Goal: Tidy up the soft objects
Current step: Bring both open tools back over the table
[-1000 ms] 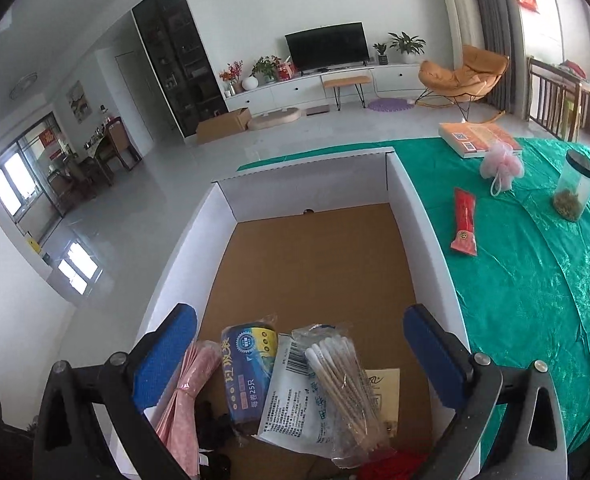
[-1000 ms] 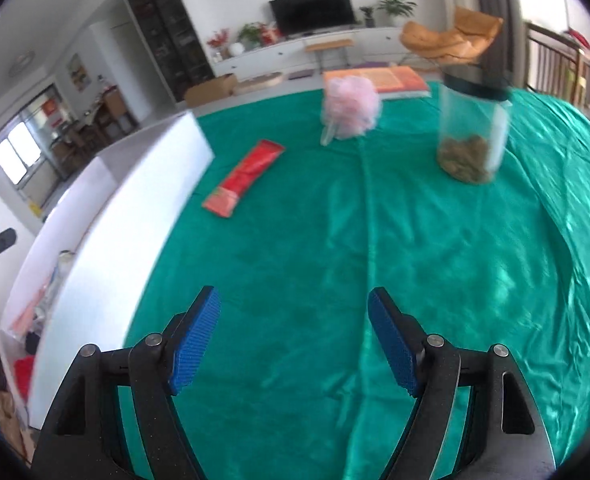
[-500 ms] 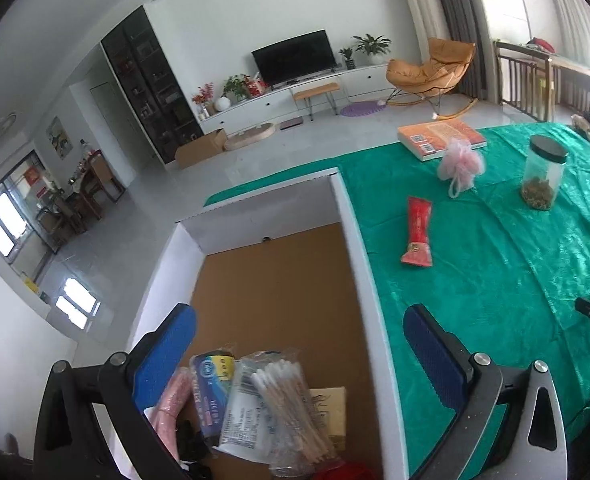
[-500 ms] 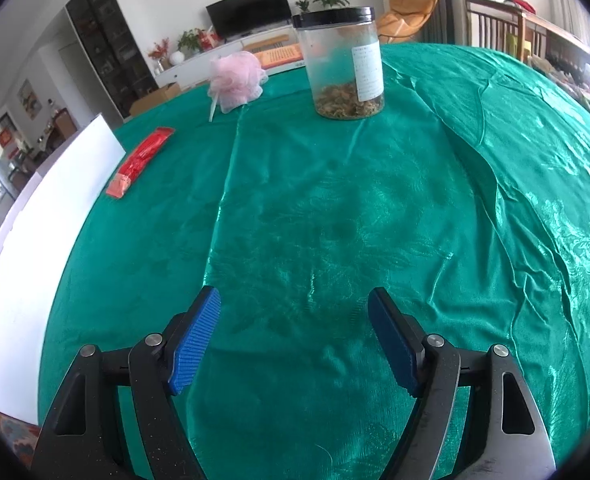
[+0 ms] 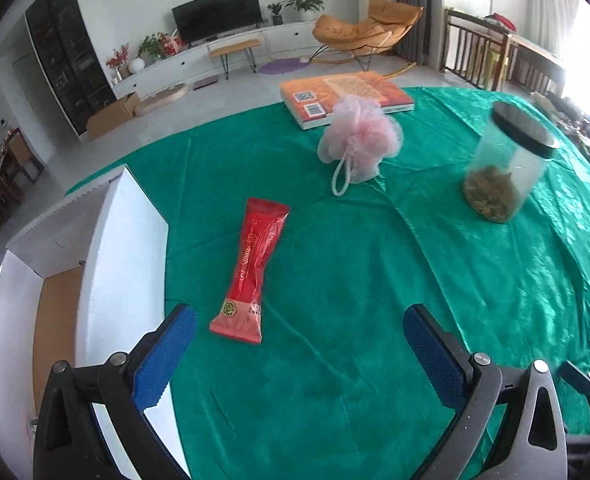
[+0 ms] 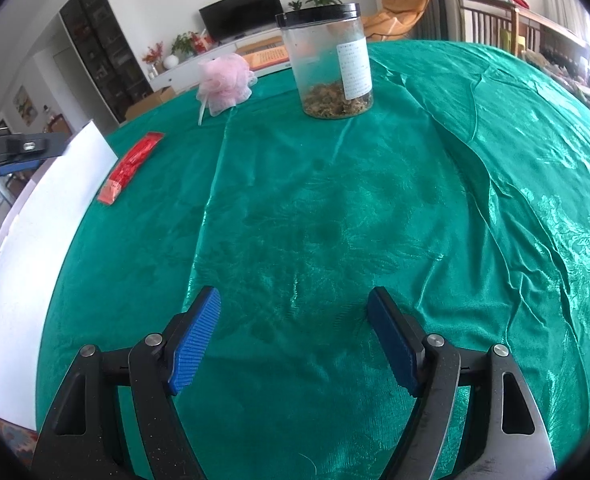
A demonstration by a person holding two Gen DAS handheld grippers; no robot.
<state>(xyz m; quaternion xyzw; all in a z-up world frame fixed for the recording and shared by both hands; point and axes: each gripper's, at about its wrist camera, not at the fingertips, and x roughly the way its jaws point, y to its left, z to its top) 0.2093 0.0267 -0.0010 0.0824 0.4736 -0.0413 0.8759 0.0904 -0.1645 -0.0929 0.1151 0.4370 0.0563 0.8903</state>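
A red soft packet lies on the green tablecloth just ahead of my left gripper, which is open and empty above the cloth beside the white box. A pink mesh bath pouf sits farther back. In the right wrist view the red packet and the pouf lie far left. My right gripper is open and empty over bare cloth.
A clear jar with a black lid stands at the right; it also shows in the right wrist view. An orange book lies at the table's far edge. The box's white wall borders the cloth on the left.
My left gripper has swung right, from above the box's contents to over the cloth near the red packet. My right gripper has turned right and moved closer to the jar.
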